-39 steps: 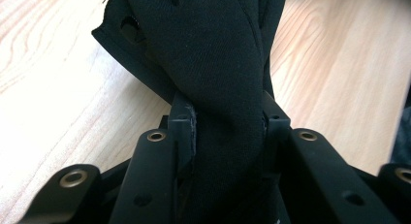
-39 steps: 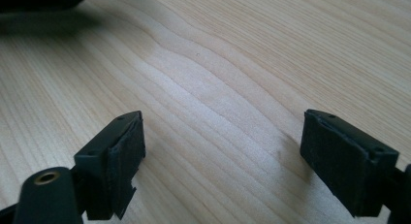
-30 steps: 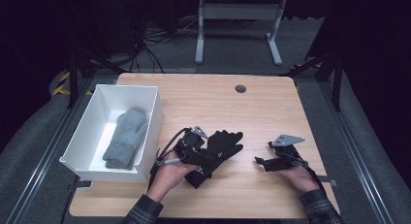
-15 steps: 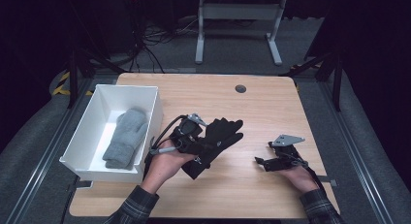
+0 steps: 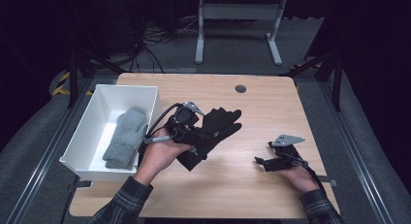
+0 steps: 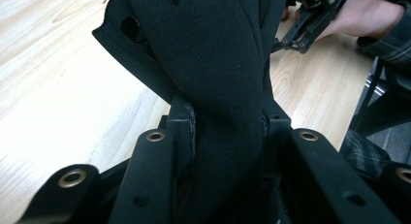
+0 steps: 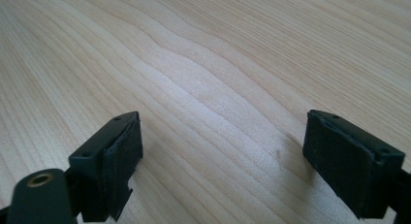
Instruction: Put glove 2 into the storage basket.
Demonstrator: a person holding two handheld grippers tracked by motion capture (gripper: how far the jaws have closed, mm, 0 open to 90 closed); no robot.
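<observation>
Clamped jaws of the left gripper (image 5: 190, 131) hold a black glove (image 5: 212, 135) near the tabletop's (image 5: 252, 107) middle; the right gripper (image 5: 264, 162) sits wide apart near its right edge. Along the left edge, a white bin (image 5: 92, 118) contains a grey mitten (image 5: 125, 136).

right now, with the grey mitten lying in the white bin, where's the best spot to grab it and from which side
Probably the grey mitten is best taken across its middle, coming straight down from above. It lies flat along the floor of the white bin, whose walls block a sideways approach. The open right gripper is free; the left gripper holds the black glove.
</observation>
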